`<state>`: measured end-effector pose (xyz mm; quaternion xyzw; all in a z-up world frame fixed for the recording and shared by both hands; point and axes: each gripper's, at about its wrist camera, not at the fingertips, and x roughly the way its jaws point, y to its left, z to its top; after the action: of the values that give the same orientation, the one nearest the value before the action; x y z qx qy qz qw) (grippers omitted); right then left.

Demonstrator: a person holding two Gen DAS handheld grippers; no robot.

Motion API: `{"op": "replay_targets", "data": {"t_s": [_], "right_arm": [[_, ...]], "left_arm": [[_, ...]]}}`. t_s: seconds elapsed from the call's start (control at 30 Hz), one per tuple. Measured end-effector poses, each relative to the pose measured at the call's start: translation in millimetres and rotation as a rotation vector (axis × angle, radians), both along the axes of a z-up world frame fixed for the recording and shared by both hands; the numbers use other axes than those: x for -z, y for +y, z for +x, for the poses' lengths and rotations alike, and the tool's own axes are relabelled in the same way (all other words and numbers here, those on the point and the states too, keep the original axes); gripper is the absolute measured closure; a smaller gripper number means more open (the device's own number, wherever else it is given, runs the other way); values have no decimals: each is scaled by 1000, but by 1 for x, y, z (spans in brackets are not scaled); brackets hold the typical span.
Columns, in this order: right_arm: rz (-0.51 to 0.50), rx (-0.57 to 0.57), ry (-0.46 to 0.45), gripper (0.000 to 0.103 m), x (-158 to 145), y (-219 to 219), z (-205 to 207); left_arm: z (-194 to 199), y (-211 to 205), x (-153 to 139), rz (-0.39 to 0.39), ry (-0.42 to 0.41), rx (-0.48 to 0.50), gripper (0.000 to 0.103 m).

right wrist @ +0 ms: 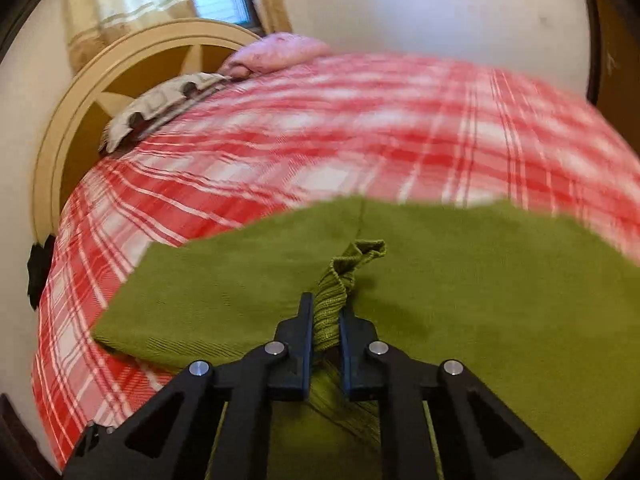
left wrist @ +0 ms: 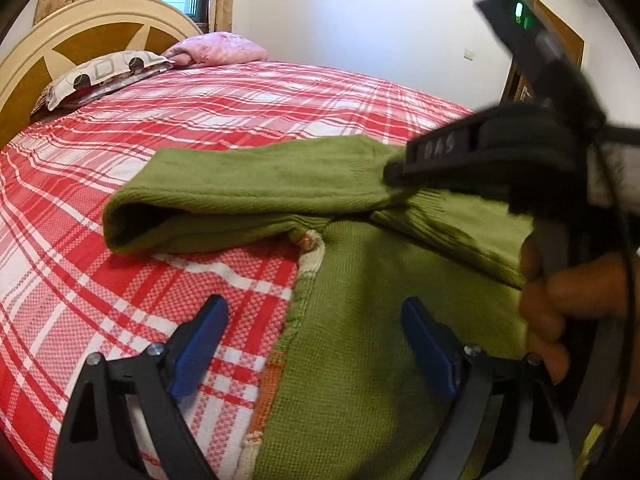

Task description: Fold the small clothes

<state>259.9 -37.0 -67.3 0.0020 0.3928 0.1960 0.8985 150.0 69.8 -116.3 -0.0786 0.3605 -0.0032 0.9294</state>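
Observation:
A small green knit sweater (left wrist: pixel 360 340) with an orange and cream edge lies on the red plaid bed. One sleeve (left wrist: pixel 248 184) is folded across it to the left. My left gripper (left wrist: pixel 316 344) is open and empty, low over the sweater's left edge. My right gripper (left wrist: pixel 394 172) comes in from the right in the left wrist view. In the right wrist view my right gripper (right wrist: pixel 326 316) is shut on the ribbed cuff (right wrist: pixel 340 280) of the sleeve, held above the sweater body (right wrist: pixel 480 300).
The red and white plaid bedspread (left wrist: pixel 200 120) covers the bed. A patterned pillow (left wrist: pixel 100 76) and a pink quilt (left wrist: pixel 218 48) lie by the wooden headboard (left wrist: pixel 80 32). A wooden door (left wrist: pixel 560 52) stands at the far right.

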Motion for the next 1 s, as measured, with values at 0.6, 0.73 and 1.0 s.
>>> {"op": "replay_targets", "data": {"t_s": [0.6,0.73,1.0], "right_arm": [[-42,318,-265,93,-99,-196,-60],[-65,403,-179,93,-54,-238,-62],[-126,444,-39,88,18,-263,-60]], "left_arm": [[1,-4,1,30,9,-12,12],[2,-5,2,39,12,-14,12],[3,-5,2,60,18,-18,12]]}}
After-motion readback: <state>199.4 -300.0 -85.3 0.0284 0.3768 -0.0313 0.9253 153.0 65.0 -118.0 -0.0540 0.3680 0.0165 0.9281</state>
